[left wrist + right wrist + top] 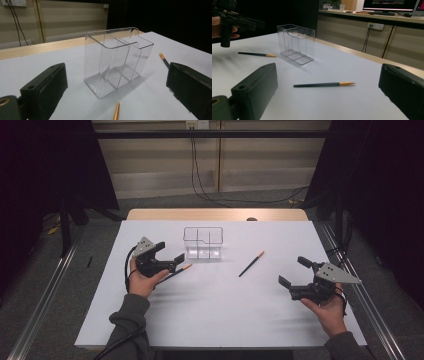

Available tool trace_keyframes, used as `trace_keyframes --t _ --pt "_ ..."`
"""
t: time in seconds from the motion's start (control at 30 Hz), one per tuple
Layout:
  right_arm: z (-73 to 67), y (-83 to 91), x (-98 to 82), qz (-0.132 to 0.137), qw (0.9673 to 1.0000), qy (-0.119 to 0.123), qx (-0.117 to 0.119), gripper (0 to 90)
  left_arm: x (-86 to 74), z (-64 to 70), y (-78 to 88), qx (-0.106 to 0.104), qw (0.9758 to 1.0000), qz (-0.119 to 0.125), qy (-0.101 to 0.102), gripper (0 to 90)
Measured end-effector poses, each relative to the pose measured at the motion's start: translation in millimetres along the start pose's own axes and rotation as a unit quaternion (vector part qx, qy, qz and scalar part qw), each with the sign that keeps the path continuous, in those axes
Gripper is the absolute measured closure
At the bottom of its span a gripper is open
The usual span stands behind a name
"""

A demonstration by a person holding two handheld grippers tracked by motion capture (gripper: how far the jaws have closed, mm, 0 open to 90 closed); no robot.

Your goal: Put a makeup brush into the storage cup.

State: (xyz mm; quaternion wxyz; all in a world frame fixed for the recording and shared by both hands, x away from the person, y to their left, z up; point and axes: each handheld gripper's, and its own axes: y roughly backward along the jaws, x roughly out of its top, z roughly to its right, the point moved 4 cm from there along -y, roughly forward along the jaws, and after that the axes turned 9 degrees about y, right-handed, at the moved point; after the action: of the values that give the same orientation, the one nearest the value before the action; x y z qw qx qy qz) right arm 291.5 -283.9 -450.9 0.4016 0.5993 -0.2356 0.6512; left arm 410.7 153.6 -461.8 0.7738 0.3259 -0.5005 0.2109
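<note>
The left tool point(161, 256), jaws wide, hovers right over the near pencil point(176, 272), which lies diagonally, tip toward the clear organizer point(202, 242). The right tool point(295, 272), also wide, sits well apart from the second pencil point(251, 264).

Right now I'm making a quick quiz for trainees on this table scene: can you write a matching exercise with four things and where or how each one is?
Things:
1. clear organizer
2. left pencil
3. right pencil
4. right gripper

Places or states:
A. lies alone on the white sheet, between the container and the right hand
B. stands upright near the middle back of the table, nothing inside
C. held above the table with jaws apart, holding nothing
D. lies flat just under the left gripper, gold tip toward the container

Pairs: 1-B, 2-D, 3-A, 4-C
</note>
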Motion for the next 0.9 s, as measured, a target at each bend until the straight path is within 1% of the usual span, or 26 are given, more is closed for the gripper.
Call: trace_keyframes --t 0.03,0.13,0.17,0.2,0.27,0.3,0.33,0.37,0.4,0.47,0.5,0.53,0.6,0.63,0.67,0.8,0.87,0.9 --pt "-0.1 0.2 -0.2 -0.002 1.0 0.003 0.003 1.6 0.1 0.0 -0.1 0.003 1.0 -0.005 -0.001 3.2" --pt "0.0 -0.3 0.4 0.002 1.0 0.001 0.001 1.6 1.3 0.4 -0.9 -0.003 0.9999 -0.011 -0.001 3.2" --pt "0.1 -0.2 0.4 0.002 1.0 0.002 0.002 1.6 1.9 0.0 -1.0 -0.004 0.9999 -0.015 -0.006 3.2" --pt "-0.1 -0.2 0.5 0.002 1.0 0.001 0.002 1.6 2.4 0.0 -0.8 0.001 0.9998 -0.02 -0.008 3.2" --pt "0.1 -0.1 0.5 0.002 1.0 0.002 0.002 1.6 3.2 0.0 -1.8 -0.003 0.9996 -0.026 -0.012 3.2" --pt "0.1 -0.1 0.4 0.002 1.0 0.002 0.002 1.6 3.3 0.2 -2.3 0.002 0.9995 -0.029 -0.01 3.2" --pt "0.0 -0.2 0.4 0.002 1.0 0.001 0.002 1.6 3.3 0.2 -2.7 0.004 0.9993 -0.034 -0.013 3.2" --pt "0.0 -0.2 0.5 0.003 1.0 0.0 0.002 1.6 3.5 -0.2 -3.1 0.0 0.9991 -0.04 -0.018 3.2" --pt "0.0 -0.2 0.5 0.002 1.0 0.0 0.002 1.6 3.6 0.4 -3.7 0.004 0.999 -0.042 -0.013 3.2" --pt "0.2 0.1 0.3 0.001 1.0 0.001 0.002 1.6 3.5 0.6 -4.6 0.004 0.9985 -0.053 -0.014 3.2" --pt "0.3 0.1 0.3 0.001 1.0 0.001 0.002 1.6 3.4 0.7 -5.1 0.009 0.9982 -0.058 -0.015 3.2" --pt "0.3 0.1 0.3 0.001 1.0 0.002 0.002 1.6 3.1 1.3 -5.9 0.005 0.9981 -0.061 -0.013 3.2" --pt "0.2 0.1 0.6 0.002 1.0 0.002 0.003 1.6 2.6 1.3 -6.8 -0.001 0.9974 -0.07 -0.017 3.2" --pt "-0.1 0.1 0.8 0.002 1.0 0.002 0.004 1.6 2.5 1.1 -6.9 0.006 0.997 -0.075 -0.021 3.2" --pt "-0.5 0.1 1.0 0.001 1.0 0.002 0.006 1.6 2.2 1.2 -7.3 0.001 0.9968 -0.078 -0.02 3.2" --pt "-1.3 -0.3 0.8 0.0 1.0 0.003 0.007 1.6 2.3 0.5 -7.7 0.007 0.9954 -0.093 -0.022 3.2" --pt "-1.4 -0.3 0.9 -0.001 1.0 0.003 0.007 1.6 1.9 0.5 -8.6 0.017 0.9945 -0.101 -0.02 3.2" --pt "-1.2 -0.2 1.2 0.0 1.0 0.003 0.005 1.6 1.8 -0.2 -8.6 0.014 0.9937 -0.108 -0.026 3.2"
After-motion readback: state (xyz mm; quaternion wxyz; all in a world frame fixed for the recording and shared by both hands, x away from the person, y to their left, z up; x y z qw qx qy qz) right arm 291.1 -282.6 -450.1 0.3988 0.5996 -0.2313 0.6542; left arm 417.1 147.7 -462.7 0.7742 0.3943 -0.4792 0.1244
